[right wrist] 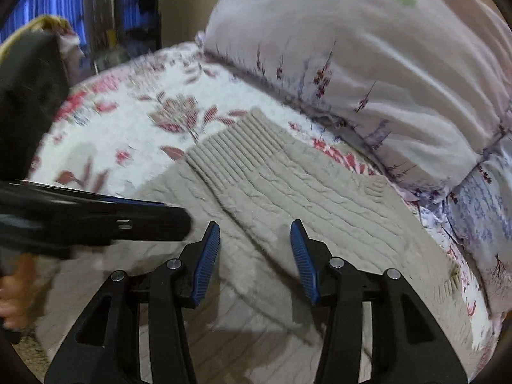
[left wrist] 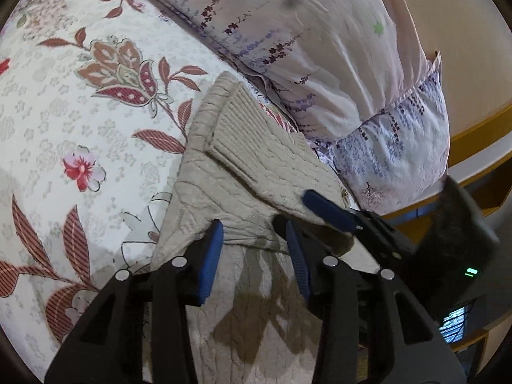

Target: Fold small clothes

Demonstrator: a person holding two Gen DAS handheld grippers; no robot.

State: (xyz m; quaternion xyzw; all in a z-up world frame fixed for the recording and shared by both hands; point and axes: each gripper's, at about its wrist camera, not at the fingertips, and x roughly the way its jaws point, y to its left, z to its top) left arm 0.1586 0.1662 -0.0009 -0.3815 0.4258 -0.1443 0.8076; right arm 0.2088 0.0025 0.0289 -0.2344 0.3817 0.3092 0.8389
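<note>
A beige cable-knit sweater (left wrist: pixel 224 192) lies on a floral bedspread (left wrist: pixel 64 112), with a ribbed-edged flap (left wrist: pixel 246 137) folded over its body. My left gripper (left wrist: pixel 253 227) hovers over the sweater's middle, its blue pads apart and gripping nothing. One blue finger (left wrist: pixel 329 212) of the right gripper rests at the flap's lower right edge. In the right wrist view my right gripper (right wrist: pixel 255 224) stands open just above the sweater (right wrist: pixel 304 192), nothing between its pads. The left gripper's blurred black body (right wrist: pixel 96 220) crosses from the left, with a person's hand (right wrist: pixel 12 300) behind it.
A big pale lilac pillow (left wrist: pixel 320 48) with purple flower print lies right against the sweater's far side, also in the right wrist view (right wrist: pixel 384 64). Wooden furniture edging (left wrist: pixel 480 137) runs beyond it. Open bedspread (right wrist: pixel 128 121) stretches to the left of the sweater.
</note>
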